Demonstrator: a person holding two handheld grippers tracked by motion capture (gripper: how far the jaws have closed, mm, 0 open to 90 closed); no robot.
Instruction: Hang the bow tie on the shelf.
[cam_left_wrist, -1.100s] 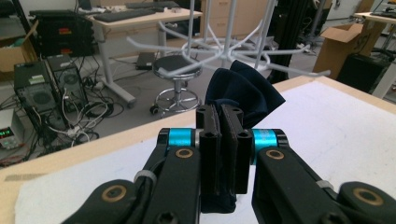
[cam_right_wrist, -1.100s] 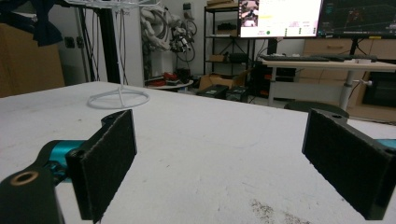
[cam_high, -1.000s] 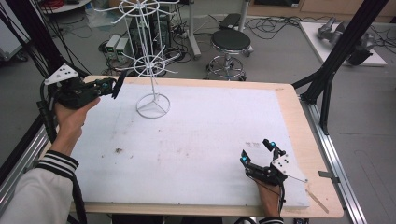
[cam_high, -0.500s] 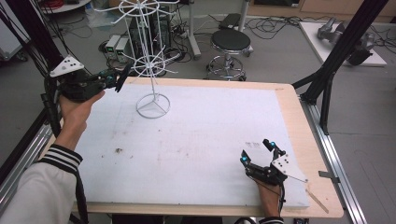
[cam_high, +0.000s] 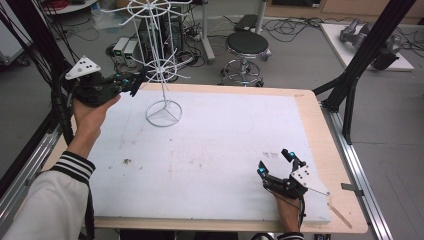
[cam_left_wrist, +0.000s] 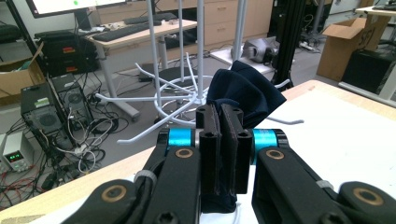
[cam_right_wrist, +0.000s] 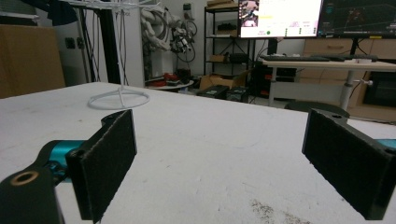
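Left gripper view: the left gripper (cam_left_wrist: 219, 140) has its jaws pressed together on a dark navy piece of soft cloth (cam_left_wrist: 245, 95), probably a sock, which bunches out just ahead of the jaw tips, close beside the lower ring of prongs of the white wire rack (cam_left_wrist: 187, 93). The rack's prongs lie directly forward of the cloth, and the left hand is by far the nearer. High view: right gripper (cam_high: 280, 169) rests near the table's front edge, jaws wide apart and empty, on the white foam-covered table (cam_high: 225, 140); stool (cam_high: 247, 45) and cabling beyond.
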